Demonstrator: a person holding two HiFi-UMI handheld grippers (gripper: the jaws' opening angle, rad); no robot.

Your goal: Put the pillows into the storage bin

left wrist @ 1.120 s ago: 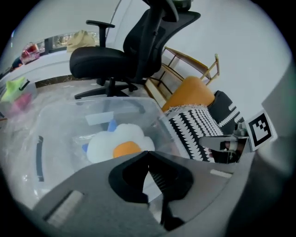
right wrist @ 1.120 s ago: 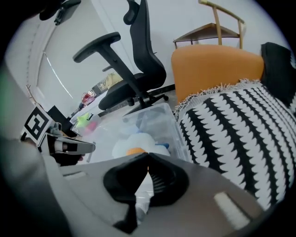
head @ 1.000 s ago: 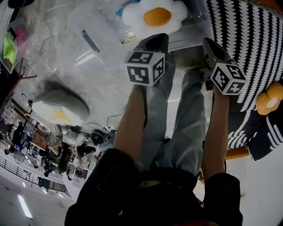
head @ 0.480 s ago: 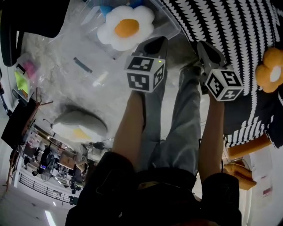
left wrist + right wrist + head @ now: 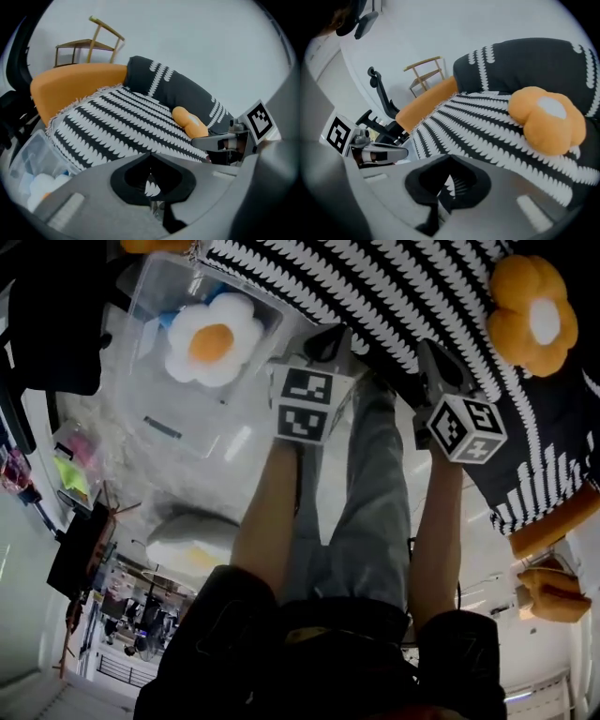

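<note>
A white flower pillow [image 5: 214, 338] with an orange centre lies in the clear storage bin [image 5: 155, 292] on the floor. An orange flower pillow [image 5: 532, 315] rests on the black-and-white striped blanket [image 5: 394, 296] that covers the orange sofa [image 5: 75, 86]; it also shows as the orange flower pillow [image 5: 546, 119] in the right gripper view. A dark patterned pillow [image 5: 178, 89] leans at the sofa's back. My left gripper [image 5: 323, 337] is shut and empty by the blanket's edge, right of the bin. My right gripper [image 5: 433, 360] is shut and empty beside it, pointing at the blanket.
A grey and white cushion with a yellow spot [image 5: 192, 540] lies on the floor at the left. A wooden chair [image 5: 89, 44] stands behind the sofa. A black office chair [image 5: 379, 101] is near the bin. The person's legs stand between the grippers.
The view has swung: the bin with the white pillow slid left, and the striped blanket with the orange pillow came in over the gripper tips. Both grippers stayed shut.
</note>
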